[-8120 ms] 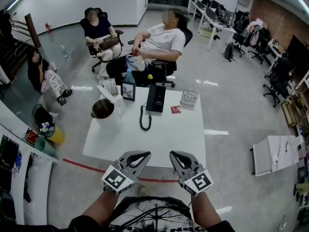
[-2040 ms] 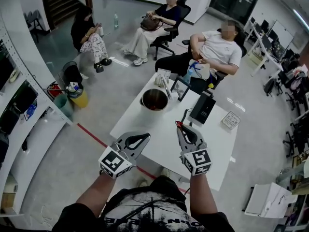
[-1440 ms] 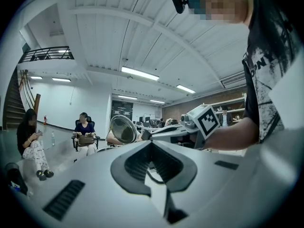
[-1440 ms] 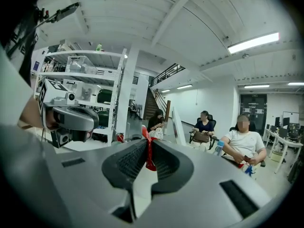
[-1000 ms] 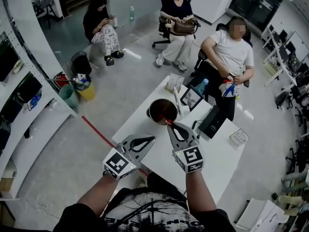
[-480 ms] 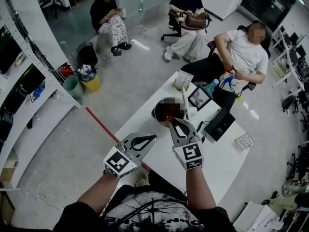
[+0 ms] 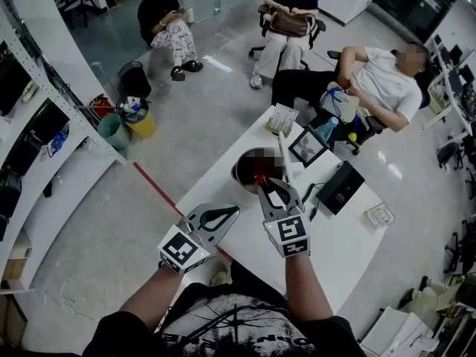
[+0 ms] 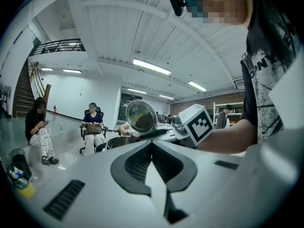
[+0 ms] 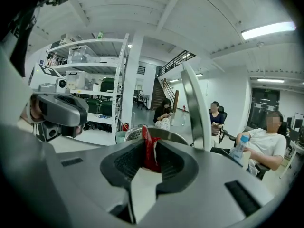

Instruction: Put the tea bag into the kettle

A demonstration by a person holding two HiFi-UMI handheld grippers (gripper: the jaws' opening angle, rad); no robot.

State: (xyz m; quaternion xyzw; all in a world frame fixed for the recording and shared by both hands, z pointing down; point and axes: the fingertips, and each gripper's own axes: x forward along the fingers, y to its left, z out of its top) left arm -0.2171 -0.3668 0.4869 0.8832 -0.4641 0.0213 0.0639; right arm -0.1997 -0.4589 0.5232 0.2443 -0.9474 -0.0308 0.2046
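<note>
Right gripper [image 7: 263, 183] over open kettle [image 7: 239, 168] mouth; red tea bag [image 9: 148, 152] pinched between its jaws, which have just been opening; left gripper [image 7: 235, 210] clenched empty, over white table [image 7: 343, 238] edge.

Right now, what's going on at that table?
A person works two handheld grippers at the white table. The right gripper holds a red tea bag over the open kettle; its jaws have just been opening, with the bag between them. The left gripper hangs shut and empty beside it, near the table edge.
</note>
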